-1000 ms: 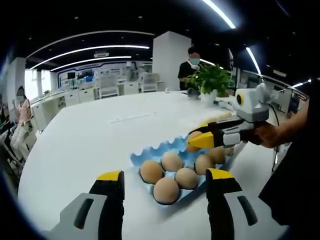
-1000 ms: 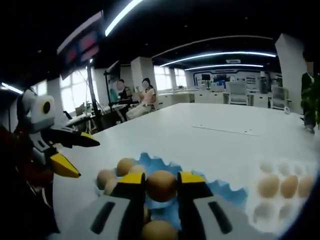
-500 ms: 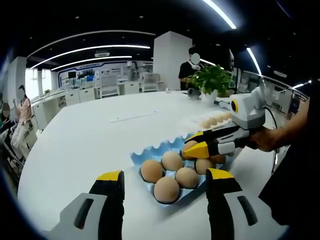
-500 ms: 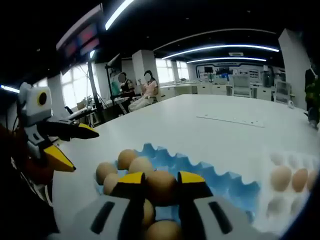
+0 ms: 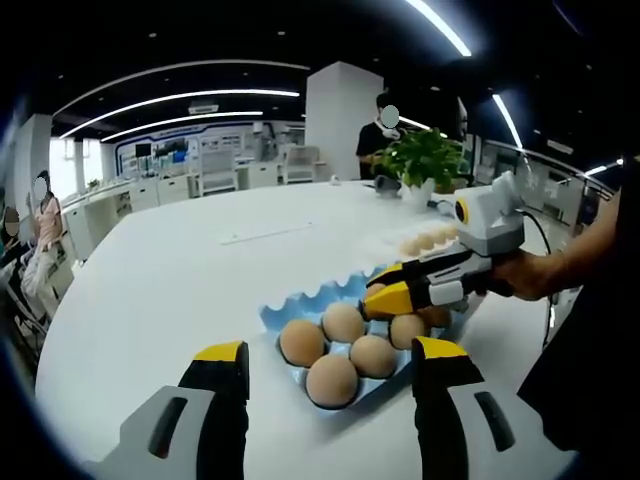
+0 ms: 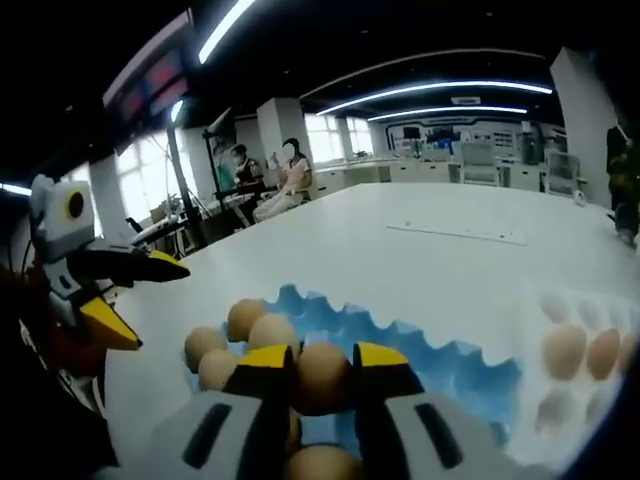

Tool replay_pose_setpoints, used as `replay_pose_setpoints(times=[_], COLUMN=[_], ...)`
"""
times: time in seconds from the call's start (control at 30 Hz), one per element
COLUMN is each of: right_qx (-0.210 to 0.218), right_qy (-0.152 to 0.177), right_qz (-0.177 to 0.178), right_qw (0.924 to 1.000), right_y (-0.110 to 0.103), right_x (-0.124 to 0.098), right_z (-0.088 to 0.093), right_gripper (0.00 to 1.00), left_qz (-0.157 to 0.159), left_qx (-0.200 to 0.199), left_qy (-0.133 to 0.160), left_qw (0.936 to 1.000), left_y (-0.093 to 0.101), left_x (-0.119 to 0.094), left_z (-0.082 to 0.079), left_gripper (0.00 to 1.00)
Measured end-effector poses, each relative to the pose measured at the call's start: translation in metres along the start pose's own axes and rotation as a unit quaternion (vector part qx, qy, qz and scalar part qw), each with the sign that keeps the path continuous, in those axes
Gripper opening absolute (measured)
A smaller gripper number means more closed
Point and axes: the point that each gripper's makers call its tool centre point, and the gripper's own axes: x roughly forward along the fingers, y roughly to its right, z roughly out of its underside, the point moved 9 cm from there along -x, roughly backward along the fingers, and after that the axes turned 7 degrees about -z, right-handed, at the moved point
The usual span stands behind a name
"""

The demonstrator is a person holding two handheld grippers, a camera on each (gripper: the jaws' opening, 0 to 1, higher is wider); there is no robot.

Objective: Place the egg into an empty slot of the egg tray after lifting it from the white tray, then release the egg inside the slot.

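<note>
My right gripper (image 6: 322, 357) is shut on a brown egg (image 6: 320, 376) and holds it low over the blue egg tray (image 6: 450, 365). Several eggs (image 6: 245, 318) sit in the tray's slots at the left. In the left gripper view, the right gripper (image 5: 385, 298) reaches in from the right, with the egg between its yellow tips, just above the back row of the blue tray (image 5: 305, 300). My left gripper (image 5: 330, 351) stands open in front of that tray, with nothing between its jaws. The white tray (image 6: 555, 308) lies beyond, with a few eggs (image 6: 563, 350) in it.
The long white table (image 5: 180, 270) stretches away to the left and back. A potted plant (image 5: 425, 160) stands at its far end, with a person (image 5: 382, 135) behind it. Seated people (image 6: 290, 178) are at desks farther off. The left gripper (image 6: 115, 290) hangs open at the left.
The right gripper has come down and a little leftward with the egg, from above the tray to just over its slots. The left gripper has stayed put.
</note>
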Motion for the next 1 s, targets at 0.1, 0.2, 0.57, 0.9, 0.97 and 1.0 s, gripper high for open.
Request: replay_pose_setpoints(times=[0.1, 0.2, 0.57, 0.9, 0.97, 1.0], right_qx=[-0.006, -0.008, -0.008, 0.027, 0.036, 0.045], right_qy=[-0.002, -0.001, 0.053, 0.072, 0.084, 0.087], right_qz=[-0.002, -0.006, 0.072, 0.27, 0.316, 0.335], right_qw=[1.0, 0.9999, 0.9959, 0.9598, 0.9442, 0.937], right_y=[-0.001, -0.001, 0.026, 0.099, 0.113, 0.118], right_x=[-0.001, 0.0, -0.051, -0.143, -0.165, -0.173], right_z=[0.0, 0.0, -0.008, 0.008, 0.011, 0.012], right_gripper=[0.22, 0.23, 0.24, 0.25, 0.25, 0.25], left_qz=[0.0, 0.0, 0.004, 0.006, 0.004, 0.005], left_qx=[0.0, 0.002, 0.006, 0.006, 0.008, 0.008], left_qy=[0.001, 0.001, 0.006, 0.008, 0.008, 0.007], left_qw=[1.0, 1.0, 1.0, 0.9999, 0.9999, 0.9999], left_y=[0.0, 0.0, 0.003, 0.004, 0.004, 0.004], left_x=[0.0, 0.0, 0.0, 0.001, 0.001, 0.001], left_z=[0.0, -0.001, -0.004, -0.004, -0.005, -0.005], left_gripper=[0.66, 0.66, 0.66, 0.66, 0.66, 0.66])
